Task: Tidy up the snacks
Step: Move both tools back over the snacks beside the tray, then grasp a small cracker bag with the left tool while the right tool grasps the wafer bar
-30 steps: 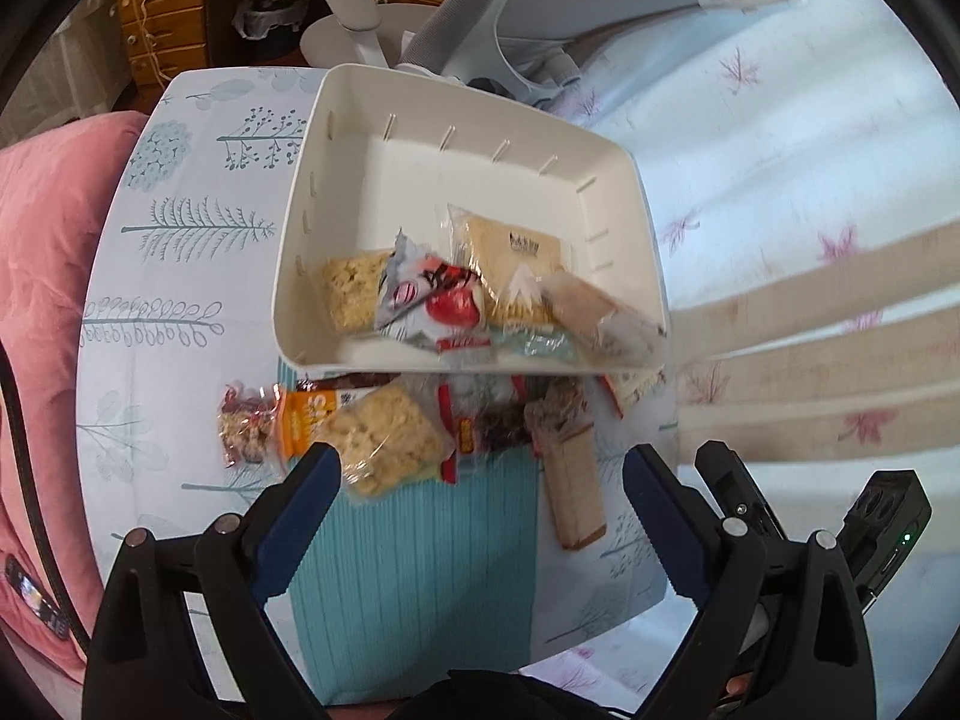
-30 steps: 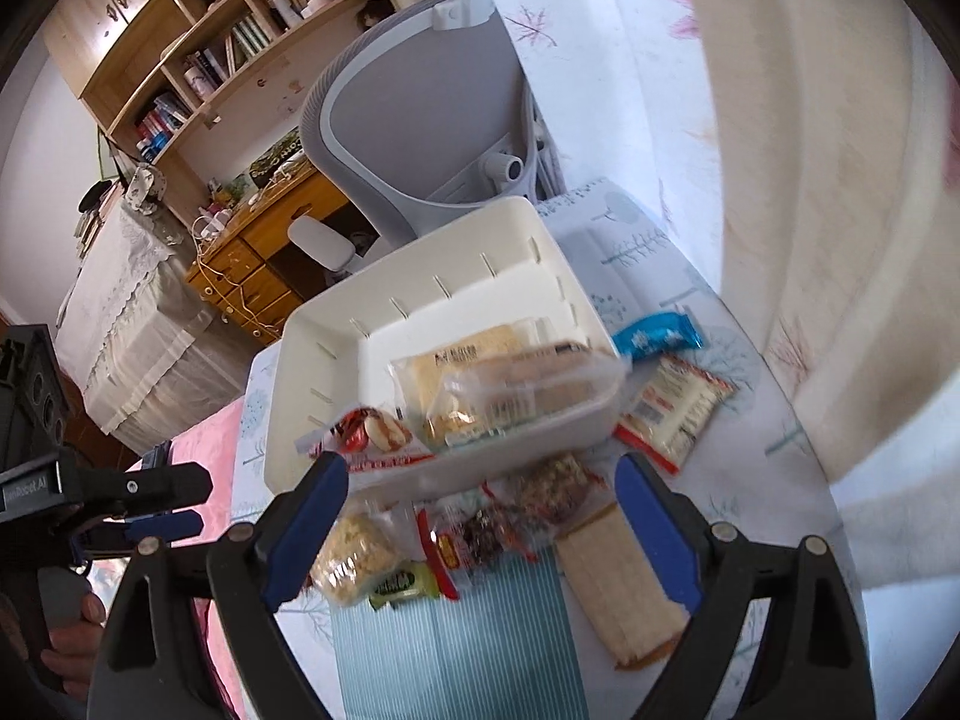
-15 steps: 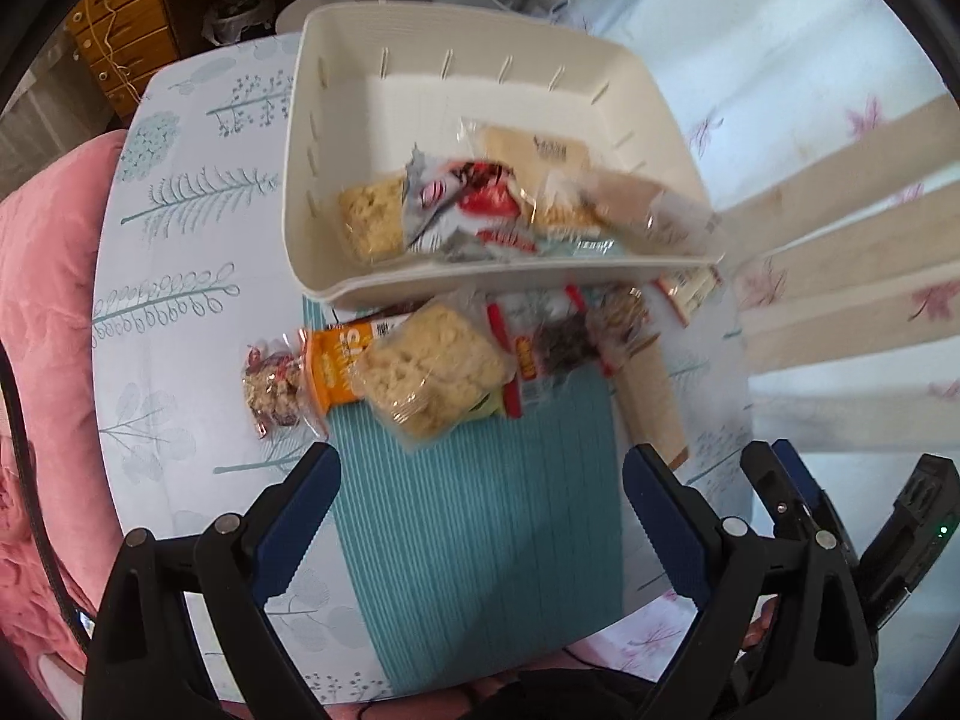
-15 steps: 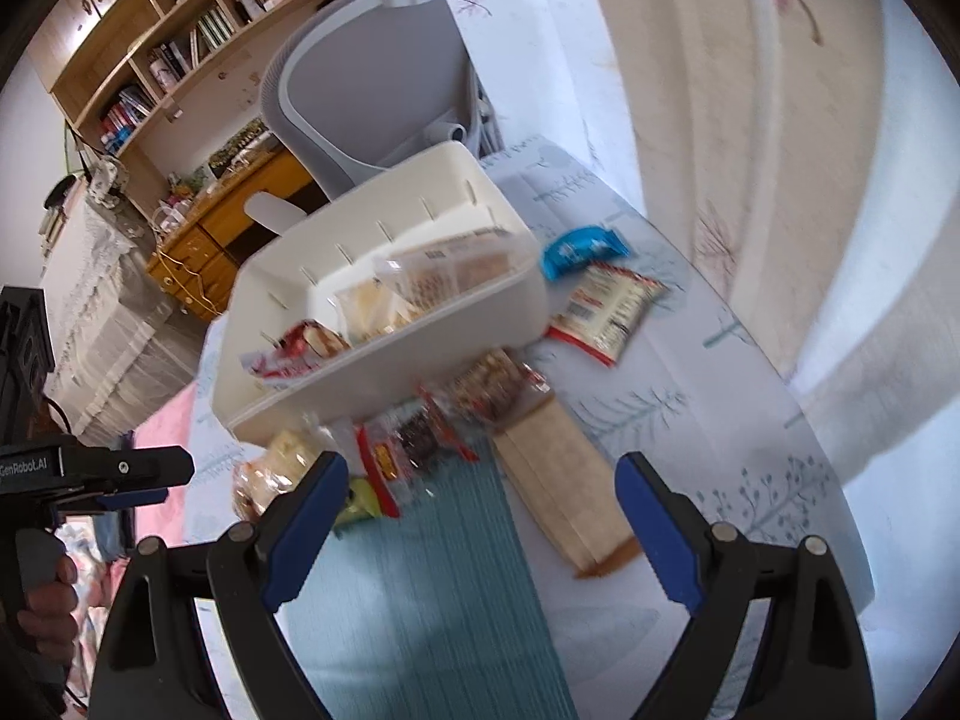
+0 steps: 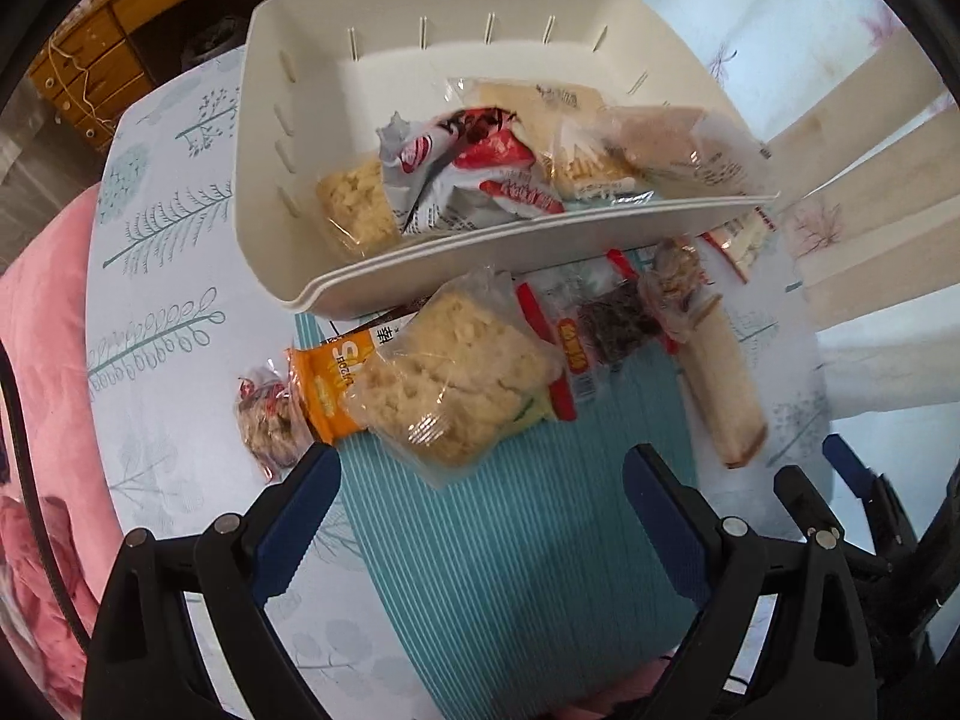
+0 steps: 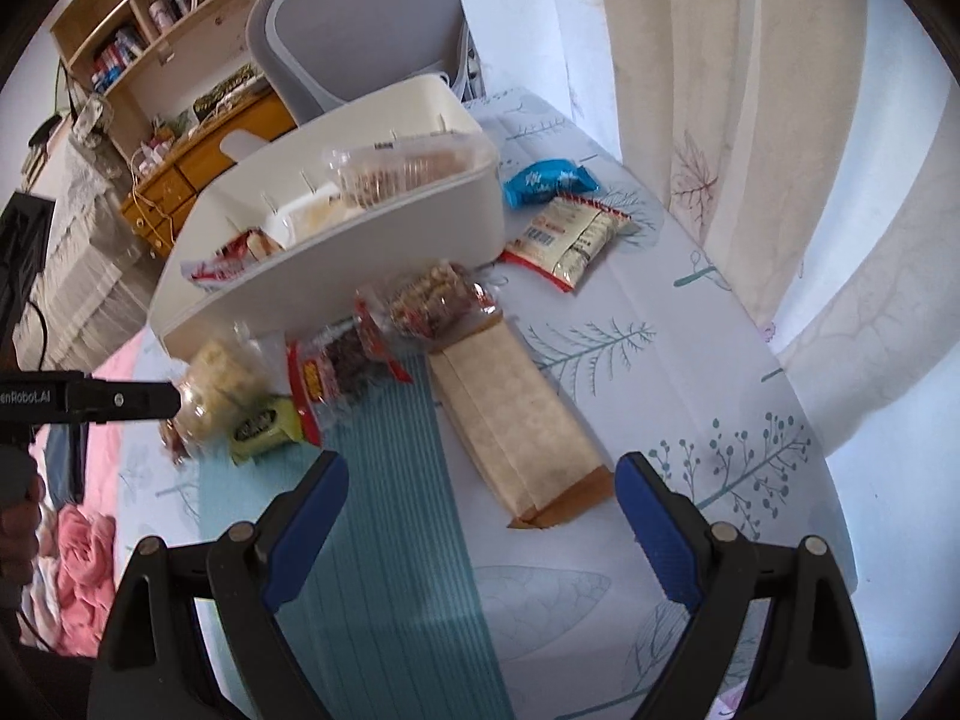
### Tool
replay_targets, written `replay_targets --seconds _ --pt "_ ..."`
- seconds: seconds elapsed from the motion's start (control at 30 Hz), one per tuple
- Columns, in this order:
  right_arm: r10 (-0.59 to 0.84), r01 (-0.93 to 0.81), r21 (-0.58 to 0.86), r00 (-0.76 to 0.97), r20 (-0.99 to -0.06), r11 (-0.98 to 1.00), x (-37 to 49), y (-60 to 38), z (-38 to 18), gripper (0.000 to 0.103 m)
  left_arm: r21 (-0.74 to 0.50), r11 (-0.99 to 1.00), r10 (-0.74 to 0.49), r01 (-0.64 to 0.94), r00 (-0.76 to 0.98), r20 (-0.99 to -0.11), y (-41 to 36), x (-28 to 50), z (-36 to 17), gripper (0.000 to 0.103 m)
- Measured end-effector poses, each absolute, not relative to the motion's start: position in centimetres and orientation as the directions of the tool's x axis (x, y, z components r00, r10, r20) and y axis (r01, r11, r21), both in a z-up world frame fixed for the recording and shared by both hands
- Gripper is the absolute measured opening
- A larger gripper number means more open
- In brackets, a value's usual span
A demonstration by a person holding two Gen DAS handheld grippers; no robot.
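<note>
Tablecloth [image 5: 162, 276] snacks loom closer since before; both grippers' fingers [image 5: 300, 516] [image 6: 306, 531] gape wide, empty.

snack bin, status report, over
Both tongs open, empty. Snack bin part filled; puffed rice pack nearest left tongs. Right tongs over long brown pack.

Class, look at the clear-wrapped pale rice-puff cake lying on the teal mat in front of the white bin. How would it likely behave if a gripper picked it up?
The rice-puff cake looks airy, so probably light for its bulk. Its lumpy, crumbly texture suggests that a hard squeeze could crack it. The loose, glossy wrapper may slip or crinkle between the pads.
</note>
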State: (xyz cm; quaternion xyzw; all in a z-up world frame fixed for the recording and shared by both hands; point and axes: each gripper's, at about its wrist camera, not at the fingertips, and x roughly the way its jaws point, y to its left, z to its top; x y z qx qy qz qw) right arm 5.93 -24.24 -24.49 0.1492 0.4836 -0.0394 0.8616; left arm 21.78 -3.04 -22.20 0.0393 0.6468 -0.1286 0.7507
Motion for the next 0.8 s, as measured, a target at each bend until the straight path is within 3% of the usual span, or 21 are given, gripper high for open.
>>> replay_targets --seconds 0.3,0.8 --pt "0.104 0.147 0.188 0.446 -0.889 0.971 7.7 -24.4 -27.6 0.091 -0.131 0.967 -0.167 0.22 0.153 -0.974 -3.5 23.5 -24.4 0.094" --pt "0.11 0.009 0.121 0.364 -0.925 0.993 10.8 -24.6 -30.2 0.091 -0.073 0.982 -0.095 0.173 0.125 -0.988 -5.1 25.4 -27.7 0.094"
